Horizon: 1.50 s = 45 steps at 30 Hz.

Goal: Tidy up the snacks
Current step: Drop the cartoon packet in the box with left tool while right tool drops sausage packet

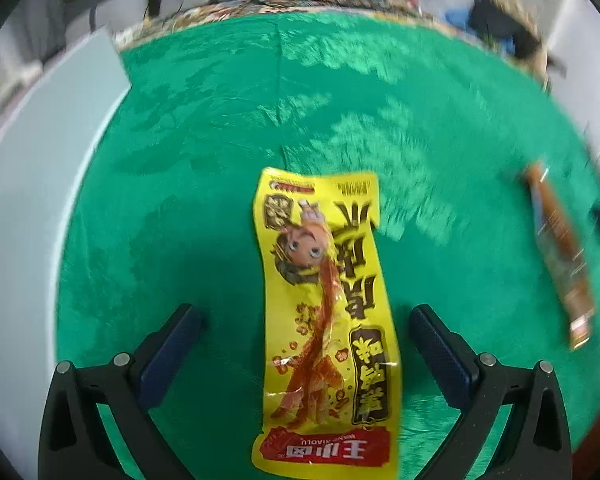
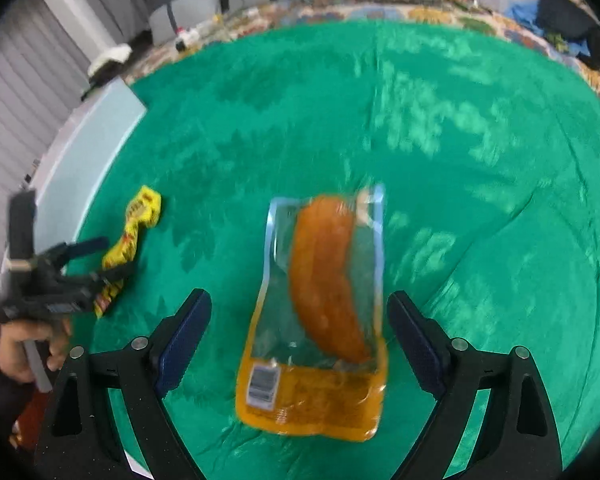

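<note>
Left gripper [image 1: 306, 344] and right gripper [image 2: 300, 332] both stand spread over the green cloth [image 1: 220, 120], the yellow packet [image 1: 326, 320] and sausage packet [image 2: 320, 308] lying lengthwise between their respective fingers, ungrasped.

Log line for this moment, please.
left gripper: open, straddling yellow packet | right gripper: open, straddling orange pouch | green cloth

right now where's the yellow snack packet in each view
Left wrist: yellow snack packet lies centre frame, lengthwise between the open left gripper fingers.
Right wrist: same packet at left edge, under the left gripper.
Shared landmark: pale grey board at the green cloth's left edge.
</note>
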Each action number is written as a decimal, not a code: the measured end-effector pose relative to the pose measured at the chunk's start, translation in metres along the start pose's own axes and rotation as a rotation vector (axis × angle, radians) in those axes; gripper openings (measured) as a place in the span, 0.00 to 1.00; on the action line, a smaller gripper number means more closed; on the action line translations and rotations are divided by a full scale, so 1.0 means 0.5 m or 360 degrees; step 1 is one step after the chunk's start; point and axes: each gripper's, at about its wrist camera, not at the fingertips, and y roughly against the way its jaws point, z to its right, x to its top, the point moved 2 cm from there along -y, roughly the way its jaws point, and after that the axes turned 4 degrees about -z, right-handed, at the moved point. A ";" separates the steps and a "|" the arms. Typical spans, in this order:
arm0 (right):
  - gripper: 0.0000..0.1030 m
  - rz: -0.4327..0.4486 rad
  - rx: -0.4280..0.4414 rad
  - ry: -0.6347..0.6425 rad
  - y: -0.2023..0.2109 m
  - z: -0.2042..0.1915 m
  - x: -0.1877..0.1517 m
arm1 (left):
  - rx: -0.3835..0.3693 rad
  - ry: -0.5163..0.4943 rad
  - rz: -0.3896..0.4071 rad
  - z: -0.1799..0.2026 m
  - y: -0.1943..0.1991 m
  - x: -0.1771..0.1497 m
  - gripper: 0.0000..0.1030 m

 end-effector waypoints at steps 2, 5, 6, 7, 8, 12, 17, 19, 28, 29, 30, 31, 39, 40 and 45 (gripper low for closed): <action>0.89 -0.0008 -0.0009 -0.0095 -0.007 0.022 0.009 | -0.0013 0.0001 0.0008 0.019 0.000 -0.003 1.00; 0.89 -0.0114 -0.0021 -0.0134 -0.058 0.024 0.028 | -0.0021 0.0009 0.0018 0.030 0.003 -0.007 0.95; 0.89 -0.0160 -0.0068 -0.0113 -0.082 0.015 0.033 | -0.0033 -0.0009 0.0032 0.033 0.008 -0.008 0.89; 0.93 -0.0193 -0.0107 -0.0082 -0.100 0.003 0.038 | -0.0037 -0.0059 0.0066 0.042 0.017 -0.008 0.65; 0.94 -0.0179 -0.0185 0.0002 -0.111 -0.019 0.043 | -0.0066 -0.0086 0.0077 0.047 0.025 -0.006 0.51; 0.77 -0.0238 -0.0404 0.0132 -0.135 -0.056 0.047 | -0.0125 -0.0073 0.0067 0.036 0.037 -0.003 0.39; 0.46 -0.0162 -0.0180 -0.0175 -0.074 0.012 0.025 | -0.0308 0.0108 0.0165 -0.009 0.094 -0.021 0.37; 0.46 -0.0106 -0.0061 -0.0266 -0.046 0.030 0.010 | -0.0383 0.0190 0.0231 -0.025 0.134 -0.031 0.37; 0.47 0.0073 0.0328 -0.0110 0.076 -0.184 0.065 | -0.0519 0.0526 0.0580 -0.217 0.379 -0.051 0.37; 0.48 0.0093 0.0390 -0.0055 0.087 -0.238 0.079 | -0.0489 0.0568 0.0612 -0.260 0.406 -0.060 0.37; 0.48 0.0110 0.0454 0.0002 0.097 -0.295 0.095 | -0.0446 0.0613 0.0632 -0.306 0.428 -0.070 0.37; 0.49 0.0123 0.0518 0.0067 0.105 -0.360 0.109 | -0.0399 0.0647 0.0643 -0.343 0.443 -0.081 0.37; 0.56 0.0073 0.0779 0.0515 0.051 -0.805 0.122 | 0.0160 0.0913 0.0500 -0.617 0.442 -0.225 0.43; 0.64 0.0065 0.0786 0.0541 0.035 -0.834 0.115 | 0.0226 0.0948 0.0460 -0.638 0.432 -0.250 0.46; 0.82 -0.0097 0.0767 0.0543 -0.091 -0.941 0.057 | 0.0379 0.1049 0.0357 -0.678 0.396 -0.336 0.67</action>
